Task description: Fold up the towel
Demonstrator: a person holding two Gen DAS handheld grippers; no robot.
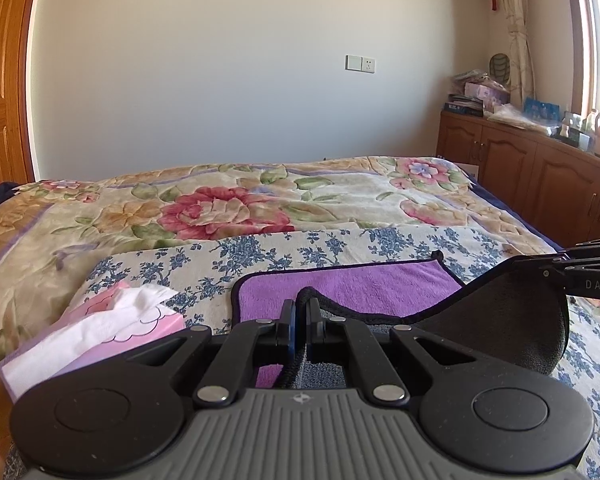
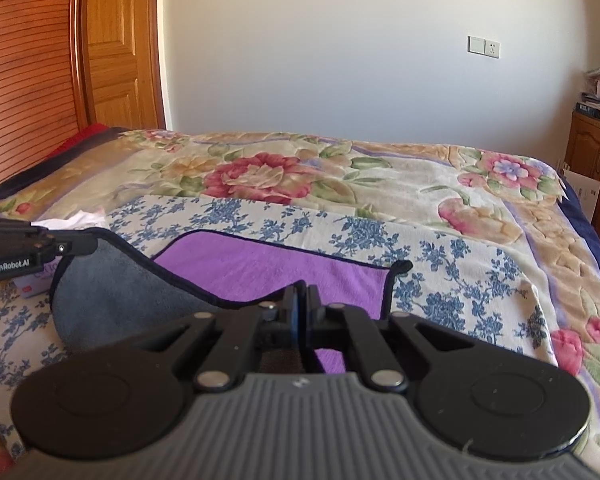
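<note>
The towel (image 1: 340, 292), purple on one face and grey on the other with a dark bound edge, lies on the blue-flowered cloth (image 1: 260, 248) spread over the bed (image 1: 220, 200). Its near edge is raised and sags between two holds, so it looks light, soft and limp; the bound hem at the corners seems the surest place to pinch. The left gripper (image 1: 300, 312) is closed tight on the hem at 12 o'clock from its camera. The right gripper (image 2: 302, 304) is likewise clamped on the edge, with the grey underside billowing toward 9 o'clock. A pink tissue box (image 1: 112, 320) sits just beside the towel, at 9 o'clock in the left view.
</note>
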